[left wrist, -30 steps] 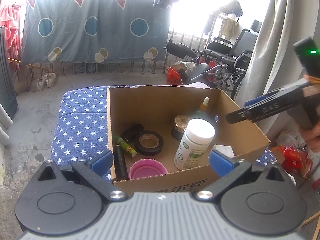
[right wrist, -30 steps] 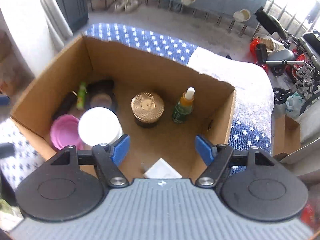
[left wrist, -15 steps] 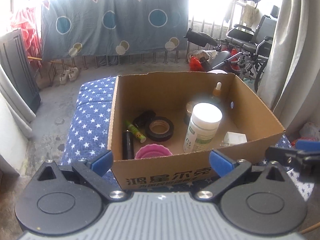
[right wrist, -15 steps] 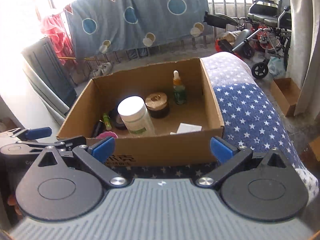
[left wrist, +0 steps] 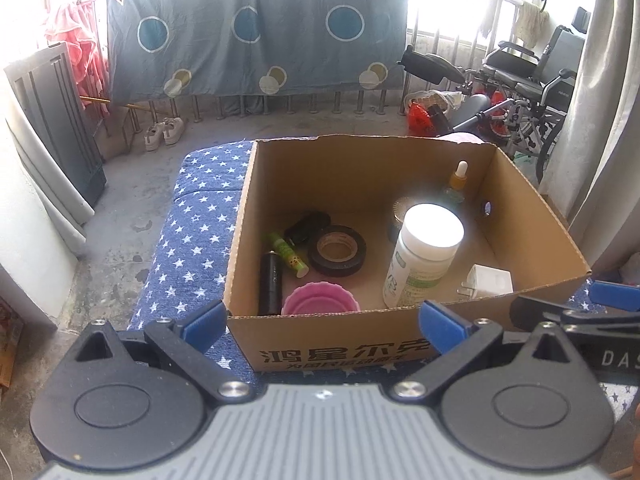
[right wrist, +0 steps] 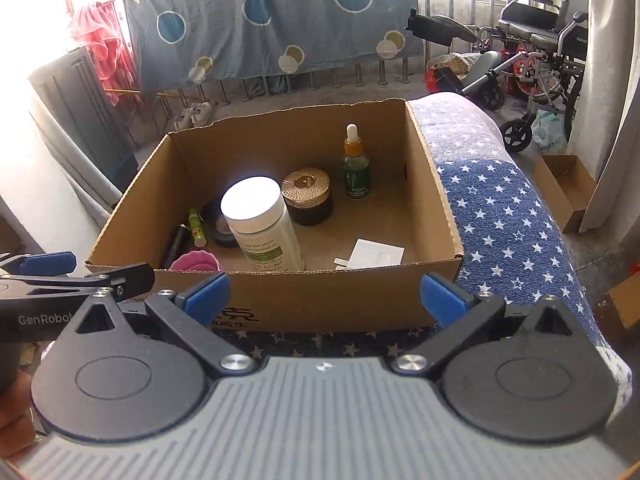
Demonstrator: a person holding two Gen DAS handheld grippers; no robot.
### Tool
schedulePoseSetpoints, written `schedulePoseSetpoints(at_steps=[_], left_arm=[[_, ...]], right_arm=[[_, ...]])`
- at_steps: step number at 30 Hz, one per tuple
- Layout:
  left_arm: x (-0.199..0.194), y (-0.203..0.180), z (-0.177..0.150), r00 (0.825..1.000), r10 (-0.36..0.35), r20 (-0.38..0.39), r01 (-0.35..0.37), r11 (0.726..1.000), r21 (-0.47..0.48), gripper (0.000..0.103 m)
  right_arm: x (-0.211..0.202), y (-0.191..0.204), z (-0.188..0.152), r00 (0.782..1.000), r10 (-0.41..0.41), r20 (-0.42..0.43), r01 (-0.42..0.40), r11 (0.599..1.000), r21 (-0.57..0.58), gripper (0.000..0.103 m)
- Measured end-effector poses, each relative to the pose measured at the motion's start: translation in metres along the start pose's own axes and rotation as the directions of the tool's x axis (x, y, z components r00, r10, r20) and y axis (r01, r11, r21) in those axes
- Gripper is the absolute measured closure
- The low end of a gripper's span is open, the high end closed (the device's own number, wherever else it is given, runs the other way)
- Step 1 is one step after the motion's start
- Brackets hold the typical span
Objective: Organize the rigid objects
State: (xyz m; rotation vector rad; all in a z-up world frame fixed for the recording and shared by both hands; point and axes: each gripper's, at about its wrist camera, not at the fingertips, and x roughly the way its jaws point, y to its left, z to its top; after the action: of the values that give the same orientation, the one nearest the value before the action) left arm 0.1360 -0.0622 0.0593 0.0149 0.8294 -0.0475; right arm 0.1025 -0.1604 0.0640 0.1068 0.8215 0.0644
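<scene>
An open cardboard box [left wrist: 536,204] [right wrist: 436,184] stands on a star-patterned blue cushion. Inside are a white-capped bottle [left wrist: 424,256] [right wrist: 264,224], a black tape roll [left wrist: 337,251], a pink cup [left wrist: 320,300], a green tube [left wrist: 286,254], a black tube [left wrist: 270,280], a gold-lidded jar [right wrist: 307,196], a dropper bottle [right wrist: 354,164] and a white charger [left wrist: 489,282] [right wrist: 376,255]. My left gripper [left wrist: 320,322] and right gripper [right wrist: 324,296] are both open and empty, held in front of the box's near wall.
The blue star cushion [left wrist: 196,220] [right wrist: 504,220] extends left and right of the box. A wheelchair [left wrist: 532,80] and a curtain stand at the right, a hung sheet [left wrist: 256,28] behind, shoes [left wrist: 164,132] on the floor, a small cardboard box [right wrist: 568,184] at the right.
Both grippers have pulled back out of the box to in front of its near wall. The right gripper came from above the box interior. Nothing was picked up.
</scene>
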Motion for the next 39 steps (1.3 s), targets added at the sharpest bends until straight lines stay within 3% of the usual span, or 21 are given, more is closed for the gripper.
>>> schedulePoseSetpoints(at_steps=[39], left_arm=[[-0.003,0.007,0.002,0.999,0.032,-0.014,-0.033,0.999,-0.009,0.003]], right_arm=[[0.009,0.015,0.003,1.0,-0.022,-0.019,0.022,1.0,-0.019,0.001]])
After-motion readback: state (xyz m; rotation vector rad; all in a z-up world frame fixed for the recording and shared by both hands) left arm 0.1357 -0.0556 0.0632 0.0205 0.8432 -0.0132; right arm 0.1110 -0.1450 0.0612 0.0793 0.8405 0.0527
